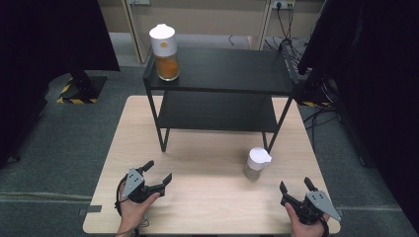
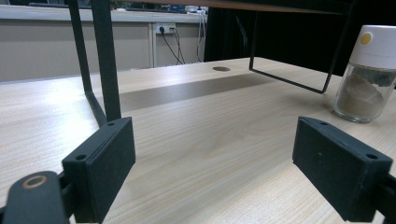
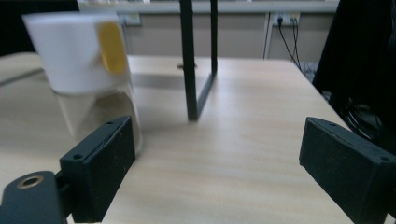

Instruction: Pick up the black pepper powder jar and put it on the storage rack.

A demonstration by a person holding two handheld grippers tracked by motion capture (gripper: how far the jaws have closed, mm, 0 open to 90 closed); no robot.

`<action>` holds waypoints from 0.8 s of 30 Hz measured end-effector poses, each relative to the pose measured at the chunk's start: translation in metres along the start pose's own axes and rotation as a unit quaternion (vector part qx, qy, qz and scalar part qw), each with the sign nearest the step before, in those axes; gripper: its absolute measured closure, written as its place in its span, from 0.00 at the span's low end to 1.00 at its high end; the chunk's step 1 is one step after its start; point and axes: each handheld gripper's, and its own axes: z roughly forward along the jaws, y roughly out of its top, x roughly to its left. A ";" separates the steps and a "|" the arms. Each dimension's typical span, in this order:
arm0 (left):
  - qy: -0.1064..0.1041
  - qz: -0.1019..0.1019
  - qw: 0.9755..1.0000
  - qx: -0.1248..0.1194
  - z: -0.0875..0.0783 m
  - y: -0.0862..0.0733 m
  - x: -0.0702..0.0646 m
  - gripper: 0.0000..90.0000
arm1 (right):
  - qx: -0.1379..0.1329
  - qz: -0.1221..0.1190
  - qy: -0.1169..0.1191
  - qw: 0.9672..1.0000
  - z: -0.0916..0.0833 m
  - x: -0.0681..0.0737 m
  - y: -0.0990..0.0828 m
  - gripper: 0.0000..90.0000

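A small glass jar (image 1: pixel 256 164) with a white lid stands on the wooden table (image 1: pixel 207 197) near the shelf's front right leg. It holds something pale brown. The same jar (image 2: pixel 365 74) shows at the right of the left gripper view, and close at the left in the right gripper view (image 3: pixel 86 74). A taller jar with orange contents (image 1: pixel 165 53) stands on the black shelf's top at its left corner. My left gripper (image 1: pixel 159 172) is open near the table's front left, nothing between its jaws. My right gripper (image 1: pixel 296 185) is open at the front right, just short of the small jar.
The black two-level metal shelf (image 1: pixel 222 74) fills the back half of the table; its thin legs (image 2: pixel 106 60) rise in front of the left gripper. Dark curtains and cables flank the table. Bare wood lies between the two hands.
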 end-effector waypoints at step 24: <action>0.002 -0.008 1.000 0.001 0.000 0.000 0.001 0.13 | 0.023 -0.016 0.116 0.993 0.047 0.018 0.025 0.10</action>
